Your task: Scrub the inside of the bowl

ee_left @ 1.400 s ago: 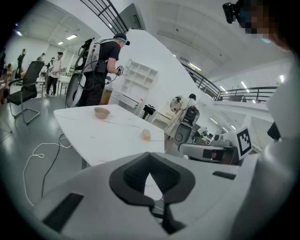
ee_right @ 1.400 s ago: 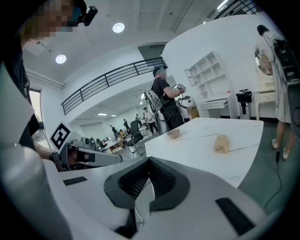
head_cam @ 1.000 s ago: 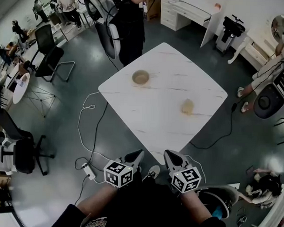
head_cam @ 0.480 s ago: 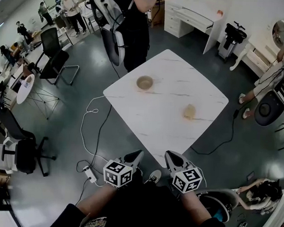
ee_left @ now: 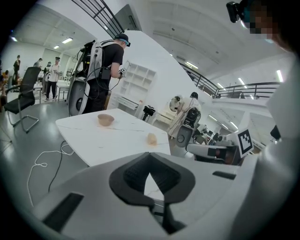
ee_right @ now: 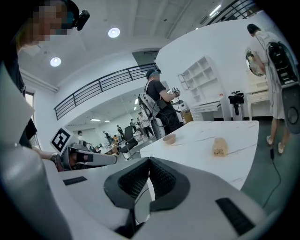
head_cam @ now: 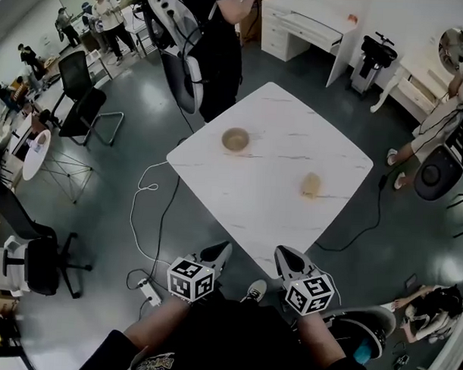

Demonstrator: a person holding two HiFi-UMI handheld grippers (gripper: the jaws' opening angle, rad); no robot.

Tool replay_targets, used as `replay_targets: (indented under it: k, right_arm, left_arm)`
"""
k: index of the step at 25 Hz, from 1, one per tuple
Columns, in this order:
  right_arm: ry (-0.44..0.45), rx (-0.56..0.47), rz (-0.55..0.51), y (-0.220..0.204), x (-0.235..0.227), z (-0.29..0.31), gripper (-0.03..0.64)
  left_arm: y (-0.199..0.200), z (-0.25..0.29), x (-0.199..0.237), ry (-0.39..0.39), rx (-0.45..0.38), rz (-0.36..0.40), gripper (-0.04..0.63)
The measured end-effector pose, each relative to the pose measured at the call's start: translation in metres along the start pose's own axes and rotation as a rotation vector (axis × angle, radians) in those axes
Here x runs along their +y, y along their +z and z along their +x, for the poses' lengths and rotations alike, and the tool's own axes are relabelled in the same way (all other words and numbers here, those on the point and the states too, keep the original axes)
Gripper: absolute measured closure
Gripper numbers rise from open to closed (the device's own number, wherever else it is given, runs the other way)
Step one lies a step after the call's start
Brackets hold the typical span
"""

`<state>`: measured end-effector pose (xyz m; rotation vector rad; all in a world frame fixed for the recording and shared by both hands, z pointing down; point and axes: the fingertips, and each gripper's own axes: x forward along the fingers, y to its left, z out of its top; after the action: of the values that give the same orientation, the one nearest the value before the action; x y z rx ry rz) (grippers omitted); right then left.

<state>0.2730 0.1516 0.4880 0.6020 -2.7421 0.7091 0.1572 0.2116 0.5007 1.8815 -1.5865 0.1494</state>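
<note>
White left tongs (head_cam: 225, 248), right tongs (head_cam: 279, 251), closed, abreast, seemingly short of table (head_cam: 277, 193)

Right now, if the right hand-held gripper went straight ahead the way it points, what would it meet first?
Probably the near corner of the white marble-patterned table, just ahead of the right hand-held gripper. If it clears the edge, bare tabletop follows; its height is hard to judge.

The person wears a black top (head_cam: 234, 340) with a pale print (head_cam: 155, 363), and the left tool (head_cam: 226, 248) and right tool (head_cam: 279, 252) are light grey shells with black ribbed pads (ee_left: 131, 176) and black-and-white marker cubes (head_cam: 191, 280).
</note>
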Motion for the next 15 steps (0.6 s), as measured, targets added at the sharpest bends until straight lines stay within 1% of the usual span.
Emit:
replay_targets:
  k: [4,8,11,15]
  right_arm:
    - [-0.066,-0.006,0.007,0.003,0.001,0.026,0.595]
    - [-0.153,-0.028,0.035,0.011,0.004,0.057,0.595]
    - [-0.201,-0.048,0.053,0.024,0.012,0.085,0.595]
    - [-0.253,-0.056,0.067,0.034,0.024,0.122,0.595]
  left_arm:
    - [0.015,0.005,0.030,-0.052,0.018,0.025,0.589]
    - [0.024,0.010,0.066,-0.112,0.068,0.044,0.589]
    - [0.037,0.013,0.094,-0.152,0.105,0.066,0.589]
    - [0.057,0.017,0.135,-0.190,0.117,0.061,0.589]
